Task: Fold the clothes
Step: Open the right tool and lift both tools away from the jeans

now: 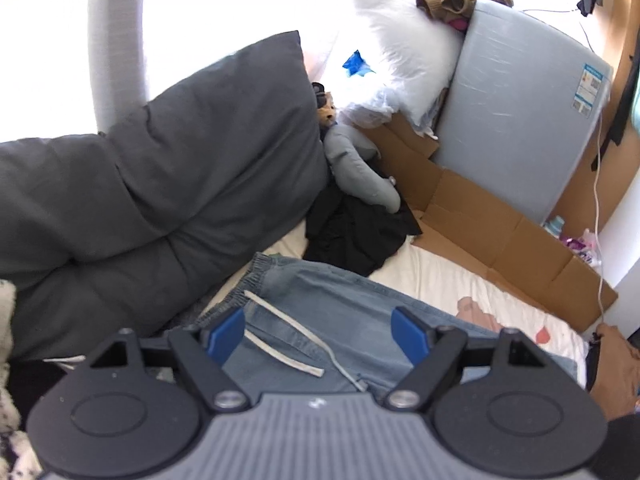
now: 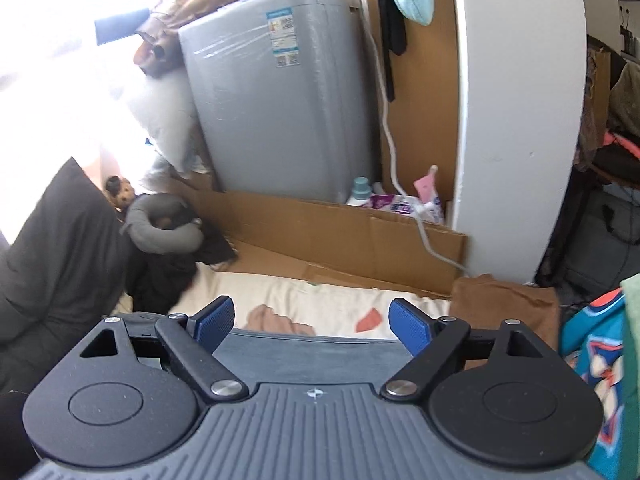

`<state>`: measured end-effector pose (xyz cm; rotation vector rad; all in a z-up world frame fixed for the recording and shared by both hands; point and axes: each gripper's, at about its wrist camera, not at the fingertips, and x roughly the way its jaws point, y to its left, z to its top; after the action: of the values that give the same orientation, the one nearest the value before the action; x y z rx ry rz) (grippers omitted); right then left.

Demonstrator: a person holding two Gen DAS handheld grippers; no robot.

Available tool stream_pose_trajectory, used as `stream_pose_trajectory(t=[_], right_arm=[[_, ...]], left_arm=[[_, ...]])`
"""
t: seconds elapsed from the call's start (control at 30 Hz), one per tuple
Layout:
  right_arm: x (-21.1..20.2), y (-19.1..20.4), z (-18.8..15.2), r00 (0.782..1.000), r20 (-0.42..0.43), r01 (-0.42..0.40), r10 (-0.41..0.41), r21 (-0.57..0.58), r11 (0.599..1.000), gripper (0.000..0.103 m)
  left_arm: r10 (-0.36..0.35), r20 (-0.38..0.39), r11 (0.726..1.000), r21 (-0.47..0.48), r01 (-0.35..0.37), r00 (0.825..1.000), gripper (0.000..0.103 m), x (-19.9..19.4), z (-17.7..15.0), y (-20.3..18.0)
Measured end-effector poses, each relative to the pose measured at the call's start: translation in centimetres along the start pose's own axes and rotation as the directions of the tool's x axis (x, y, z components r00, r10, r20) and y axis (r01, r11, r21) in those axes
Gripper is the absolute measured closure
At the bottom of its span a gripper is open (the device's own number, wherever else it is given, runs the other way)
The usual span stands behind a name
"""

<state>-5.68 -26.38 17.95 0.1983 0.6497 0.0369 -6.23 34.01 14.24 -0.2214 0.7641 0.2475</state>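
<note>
One denim pants (image 1: 340, 304), drawstring loose

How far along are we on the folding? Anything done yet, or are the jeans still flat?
Nothing looks folded yet. The denim pants lie spread on the bed sheet, waistband and drawstring showing. Both the left gripper and right gripper hover open over them, gripping nothing. Left: every fold on the pants, then the crumpled black garment beside the grey pillow.
</note>
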Motion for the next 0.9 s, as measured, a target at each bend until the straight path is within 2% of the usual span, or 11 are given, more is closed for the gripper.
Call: stream_pose_trajectory(t=[0.2,0.3,0.4,0.5,0.63,0.77,0.9], right_arm=[[1.5,0.6,-3.9,0.994,-0.03,-0.098,0.102,0.113,0.989,0.014],[2.4,1.2,-5.9,0.991,-0.049,-0.117,0.125,0.141,0.983,0.014],[3.2,1.8,-8.1,0.993,-0.056,-0.096,0.108,0.175,0.98,0.015],[4.3,2.5,-10.0,0.993,-0.072,-0.08,0.095,0.19,0.978,0.018],[5.7,3.6,-12.1,0.991,-0.082,-0.082,0.101,0.209,0.975,0.019],[7.1,4.6,-14.1,0.988,-0.089,-0.102,0.126,0.232,0.967,0.019],[8.7,5.9,-16.3,0.982,-0.108,-0.129,0.155,0.22,0.967,0.024]], left_arm=[[0.034,0.002,0.996,-0.084,-0.034,0.999,0.021,-2.3,-1.1,2.1],[0.064,-0.005,0.991,-0.118,-0.064,0.998,0.021,-2.7,-1.8,3.1],[0.052,-0.027,0.985,-0.164,-0.055,0.998,0.021,-2.2,-2.7,3.8],[0.033,-0.029,0.99,-0.137,-0.036,0.999,0.021,-1.8,-4.0,3.7],[0.029,-0.087,0.997,-0.074,-0.036,0.996,0.021,0.0,-5.9,3.4],[0.025,-0.132,0.996,-0.08,-0.035,0.991,0.021,1.8,-7.1,4.0],[0.034,-0.168,0.994,-0.093,-0.05,0.985,0.021,3.7,-8.5,4.5]])
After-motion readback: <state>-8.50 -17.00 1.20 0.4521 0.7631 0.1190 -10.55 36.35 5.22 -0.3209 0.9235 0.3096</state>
